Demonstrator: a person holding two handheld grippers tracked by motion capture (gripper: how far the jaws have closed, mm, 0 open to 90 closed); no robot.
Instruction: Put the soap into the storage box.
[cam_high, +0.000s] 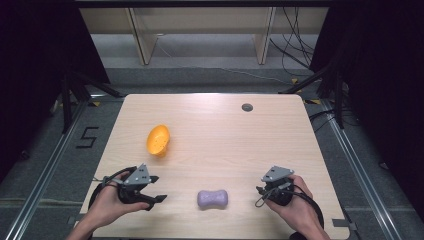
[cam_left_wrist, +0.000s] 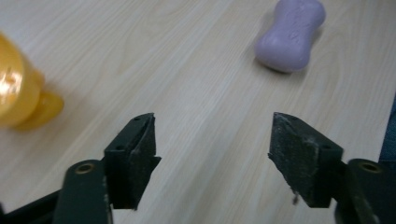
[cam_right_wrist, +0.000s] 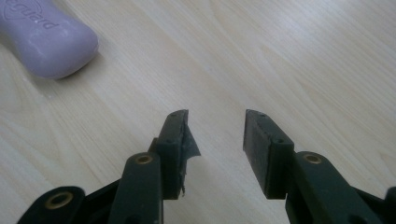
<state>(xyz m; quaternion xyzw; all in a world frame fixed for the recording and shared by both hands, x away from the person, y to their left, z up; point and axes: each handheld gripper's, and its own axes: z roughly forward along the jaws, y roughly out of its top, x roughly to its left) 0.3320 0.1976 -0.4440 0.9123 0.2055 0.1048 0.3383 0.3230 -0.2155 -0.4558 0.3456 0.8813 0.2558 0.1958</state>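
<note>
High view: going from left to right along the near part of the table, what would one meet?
Left gripper, held open in the person's left hand → purple peanut-shaped bar of soap lying on the light wooden table → right gripper, held open in the right hand.

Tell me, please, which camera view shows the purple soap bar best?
The left gripper view: the whole purple soap bar lies there close up, its waisted shape clear, beyond the left gripper's open jaws. The high view shows it whole but small, between the two grippers. The right gripper view catches one end of it, cut off by the frame, with embossed lettering.
</note>
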